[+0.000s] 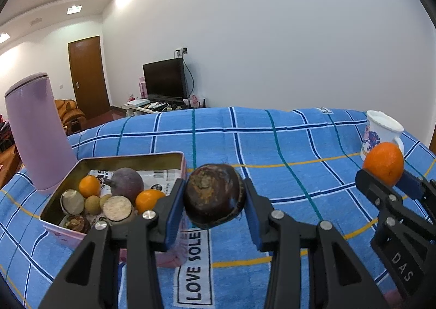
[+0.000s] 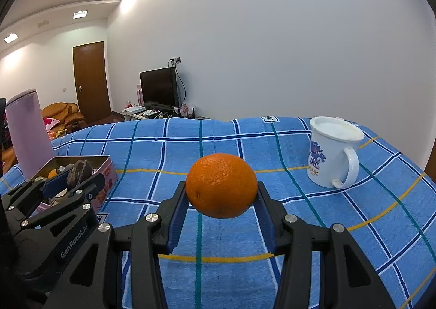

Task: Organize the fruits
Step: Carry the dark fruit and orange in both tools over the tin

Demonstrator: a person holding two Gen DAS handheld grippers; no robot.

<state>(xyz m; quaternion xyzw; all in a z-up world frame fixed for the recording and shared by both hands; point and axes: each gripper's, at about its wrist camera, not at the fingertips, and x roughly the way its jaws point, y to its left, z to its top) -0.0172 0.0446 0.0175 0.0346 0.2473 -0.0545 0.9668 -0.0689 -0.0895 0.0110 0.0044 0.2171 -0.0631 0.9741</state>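
Lower centre of the left wrist view: the left gripper (image 1: 215, 197) is closed on a dark brown fruit (image 1: 214, 195), held clear of the blue checked cloth (image 1: 272, 150). Lower centre of the right wrist view: the right gripper (image 2: 221, 194) clamps an orange (image 2: 221, 185) between its blue pads (image 2: 178, 216), likewise off the cloth. Left of centre in the left view, an open tin (image 1: 130, 157) contains small oranges and brownish fruits. Behind it, at the left edge, stands a lilac canister (image 1: 35, 131). At right, a white mug (image 2: 331, 153) rests on the cloth.
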